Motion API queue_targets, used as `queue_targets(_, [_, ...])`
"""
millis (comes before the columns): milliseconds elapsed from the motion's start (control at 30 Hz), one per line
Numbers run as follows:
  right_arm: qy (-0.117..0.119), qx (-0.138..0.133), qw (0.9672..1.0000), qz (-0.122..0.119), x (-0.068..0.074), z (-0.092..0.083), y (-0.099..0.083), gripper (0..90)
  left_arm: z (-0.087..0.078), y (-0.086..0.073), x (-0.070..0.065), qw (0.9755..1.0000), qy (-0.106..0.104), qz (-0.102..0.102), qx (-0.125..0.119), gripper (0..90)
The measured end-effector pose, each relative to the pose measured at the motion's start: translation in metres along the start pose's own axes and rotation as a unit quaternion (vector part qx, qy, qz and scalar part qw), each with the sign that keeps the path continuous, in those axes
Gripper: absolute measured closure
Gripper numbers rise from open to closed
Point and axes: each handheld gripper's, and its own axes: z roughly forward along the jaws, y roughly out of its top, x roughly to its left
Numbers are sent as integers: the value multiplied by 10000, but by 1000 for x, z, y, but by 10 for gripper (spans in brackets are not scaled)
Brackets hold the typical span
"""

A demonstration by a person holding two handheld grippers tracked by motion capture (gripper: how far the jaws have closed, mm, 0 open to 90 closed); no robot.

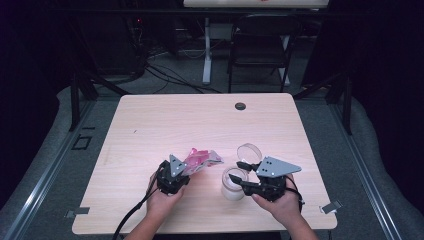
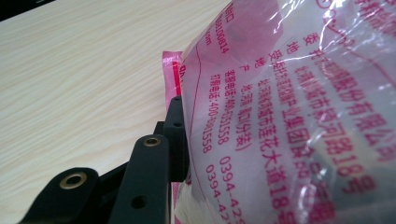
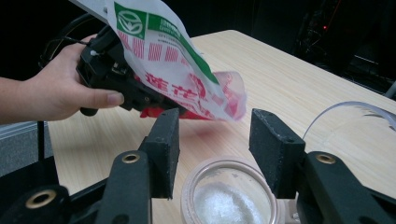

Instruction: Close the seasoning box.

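Observation:
A pink and white plastic bag (image 1: 201,159) with red print is pinched in my left gripper (image 1: 184,169), held tilted just above the table left of centre. In the left gripper view the bag (image 2: 289,116) lies against the one visible finger (image 2: 176,135) and hides the other. A small clear jar (image 1: 234,184) with white powder inside stands open near the front edge. My right gripper (image 1: 241,178) has a jaw on each side of the jar (image 3: 229,196), pads against it. A clear round lid (image 1: 249,151) lies just beyond the jar. The bag's end (image 3: 224,98) hangs to the upper left of the jar.
The light wooden table (image 1: 150,125) has a black cable hole (image 1: 240,106) near its far edge. A black folding chair (image 1: 260,45) and a white desk leg (image 1: 206,50) stand beyond it. Dark curtains close in both sides.

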Motion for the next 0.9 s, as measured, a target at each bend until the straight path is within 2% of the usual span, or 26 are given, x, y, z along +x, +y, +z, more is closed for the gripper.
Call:
queue_targets(233, [-23, 5, 10000, 47, -3, 1, -2, 531, -11, -6, 25, 9992, 289, -268, -39, 683])
queue_targets(500, [-76, 63, 9999, 110, -7, -1, -9, 532, -26, -22, 57, 9960, 689, -562, 23, 682])
queue_targets(667, [-81, 52, 9999, 83, -5, -1, -8, 532, -36, -34, 77, 9925, 920, -798, 22, 683])
queue_targets(833, [-82, 28, 10000, 39, -2, -3, -6, 530, -43, -44, 96, 9874, 1228, -1001, 53, 683])
queue_targets(900, [-86, 12, 10000, 14, -1, -4, -5, 527, -44, -48, 102, 9860, 1280, -1066, 56, 683])
